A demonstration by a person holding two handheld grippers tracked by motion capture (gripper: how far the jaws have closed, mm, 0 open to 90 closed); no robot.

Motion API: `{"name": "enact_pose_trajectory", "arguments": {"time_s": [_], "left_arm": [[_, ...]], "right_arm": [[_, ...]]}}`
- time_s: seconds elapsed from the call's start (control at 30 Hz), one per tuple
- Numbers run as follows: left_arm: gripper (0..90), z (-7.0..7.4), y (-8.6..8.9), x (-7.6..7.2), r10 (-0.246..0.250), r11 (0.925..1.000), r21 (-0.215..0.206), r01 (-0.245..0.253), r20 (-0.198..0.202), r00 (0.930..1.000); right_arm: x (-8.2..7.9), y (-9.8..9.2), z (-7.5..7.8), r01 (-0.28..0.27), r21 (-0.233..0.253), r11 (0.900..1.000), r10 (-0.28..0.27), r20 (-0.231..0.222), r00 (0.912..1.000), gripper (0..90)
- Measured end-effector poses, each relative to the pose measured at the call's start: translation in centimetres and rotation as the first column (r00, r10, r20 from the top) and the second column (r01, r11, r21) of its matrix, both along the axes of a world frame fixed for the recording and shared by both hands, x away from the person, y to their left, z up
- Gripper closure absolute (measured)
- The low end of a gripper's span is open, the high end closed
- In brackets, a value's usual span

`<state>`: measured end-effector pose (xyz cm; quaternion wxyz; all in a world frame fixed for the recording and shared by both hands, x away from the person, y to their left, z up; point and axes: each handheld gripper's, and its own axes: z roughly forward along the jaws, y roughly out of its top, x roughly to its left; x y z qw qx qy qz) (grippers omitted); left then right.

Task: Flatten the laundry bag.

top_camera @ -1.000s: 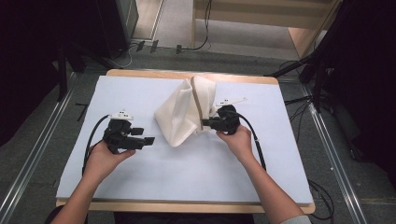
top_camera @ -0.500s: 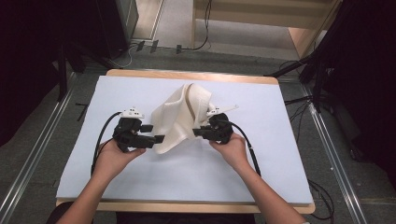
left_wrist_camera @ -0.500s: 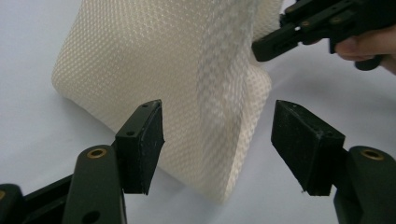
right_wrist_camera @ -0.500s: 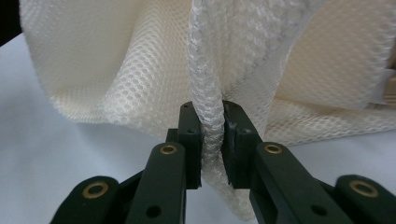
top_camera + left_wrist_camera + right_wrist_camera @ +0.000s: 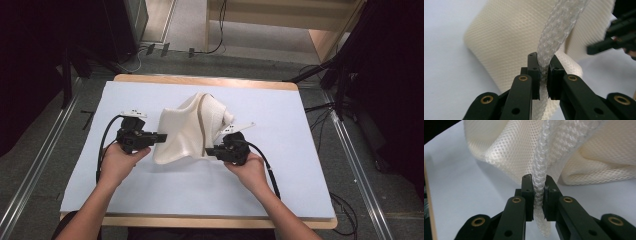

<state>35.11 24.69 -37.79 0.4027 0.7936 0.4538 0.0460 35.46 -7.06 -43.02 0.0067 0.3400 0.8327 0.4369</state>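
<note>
Spanning between both tools, the cream mesh cloth (image 5: 187,131) is pinched by left gripper (image 5: 161,137) and right gripper (image 5: 209,150) at opposite edges.

cloth (image 5: 187,131): was cream-white, with a fine honeycomb mesh weave that showed clearly in both gripper views
left gripper (image 5: 543,72): was black, with brass-coloured rivets along its fingers (image 5: 534,72)
right gripper (image 5: 538,191): was black as well, with the same brass-coloured rivets
table (image 5: 300,125): was covered in pale bluish white, with a light wood edge at the near and far sides
cables (image 5: 102,147): were black
floor (image 5: 30,165): was grey
</note>
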Motion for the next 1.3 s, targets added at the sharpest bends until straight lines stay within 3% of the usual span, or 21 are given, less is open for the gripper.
{"name": "enact_pose_trajectory", "arguments": {"time_s": [0.07,0.23,0.43,0.47,0.57,0.67,0.7,0.8,0.93,1.1,1.3], "left_arm": [[85.2,0.1,1.1,0.3,0.026,0.9992,-0.030,-0.026,0.000,0.9997],[85.6,0.4,2.9,0.6,0.077,0.9964,-0.038,-0.076,0.018,0.9969],[85.8,-0.1,6.6,1.5,0.181,0.9828,-0.038,-0.181,0.011,0.9834],[85.8,-0.1,6.6,1.5,0.181,0.9828,-0.038,-0.181,0.011,0.9834],[85.7,-0.9,8.8,2.3,0.222,0.9746,-0.030,-0.222,-0.009,0.9751],[85.7,-1.2,9.6,2.6,0.243,0.9694,-0.031,-0.243,-0.019,0.9699],[85.4,-1.5,10.4,2.8,0.260,0.9646,-0.036,-0.261,-0.027,0.9651],[85.1,-1.8,10.9,2.9,0.274,0.9607,-0.040,-0.275,-0.027,0.9614],[82.9,-2.0,10.9,3.0,0.268,0.9623,-0.037,-0.269,-0.034,0.9627],[61.8,-2.4,10.6,3.0,0.249,0.9669,-0.039,-0.252,-0.071,0.9659],[48.8,-1.5,9.9,1.7,0.234,0.9716,-0.030,-0.235,-0.044,0.9714]], "right_arm": [[-0.6,0.2,0.1,-0.008,0.009,1.000,0.008,-0.006,1.0000,84.3],[-1.7,0.7,0.3,-0.027,0.038,0.999,0.028,-0.028,0.9992,85.5],[-3.7,2.2,0.2,-0.094,0.053,0.994,0.096,-0.035,0.9948,84.8],[-3.7,2.2,0.2,-0.094,0.053,0.994,0.096,-0.035,0.9948,84.8],[-4.7,2.7,0.3,-0.125,0.057,0.991,0.127,-0.035,0.9913,84.5],[-5.0,3.0,0.3,-0.140,0.060,0.988,0.142,-0.038,0.9891,78.5],[-5.3,3.0,0.2,-0.150,0.051,0.987,0.152,-0.033,0.9878,70.8],[-5.5,2.4,0.2,-0.154,0.034,0.987,0.155,-0.016,0.9878,65.3],[-5.4,0.9,0.4,-0.126,0.026,0.992,0.127,-0.014,0.9918,63.8],[-4.1,-1.8,0.6,-0.043,0.025,0.999,0.043,0.016,0.9990,63.8],[-2.1,-3.6,0.2,0.040,0.008,0.999,-0.041,0.032,0.9987,62.1]]}}
